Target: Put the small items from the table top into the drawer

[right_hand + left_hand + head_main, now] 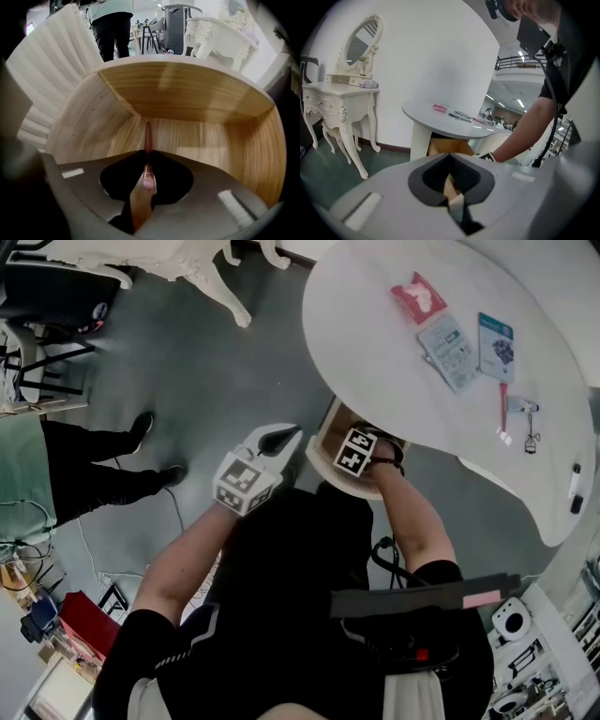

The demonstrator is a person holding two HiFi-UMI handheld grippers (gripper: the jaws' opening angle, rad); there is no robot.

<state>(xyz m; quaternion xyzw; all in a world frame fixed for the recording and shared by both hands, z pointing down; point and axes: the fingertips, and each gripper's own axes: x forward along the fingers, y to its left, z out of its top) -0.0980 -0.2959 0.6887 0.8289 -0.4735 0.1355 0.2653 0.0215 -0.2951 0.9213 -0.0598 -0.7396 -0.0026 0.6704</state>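
My right gripper [147, 165] reaches down into the open wooden drawer [187, 98] and is shut on a slim reddish pen [148, 136], whose tip points at the drawer's back wall. In the head view only its marker cube [356, 451] shows, over the drawer [327, 440] below the white table [375, 334]. My left gripper [280, 437] hovers just left of the drawer, shut and empty. On the table top lie a red packet [419, 296], two cards [448, 351], a red pen [502, 407], a small clip [525, 406] and a black marker [576, 493].
A person in black trousers [94, 474] stands on the grey floor at the left. A white carved dressing table [340, 101] with a mirror stands beyond. A ribbed white panel [51, 61] flanks the drawer. Cables and a red box [89, 620] lie at lower left.
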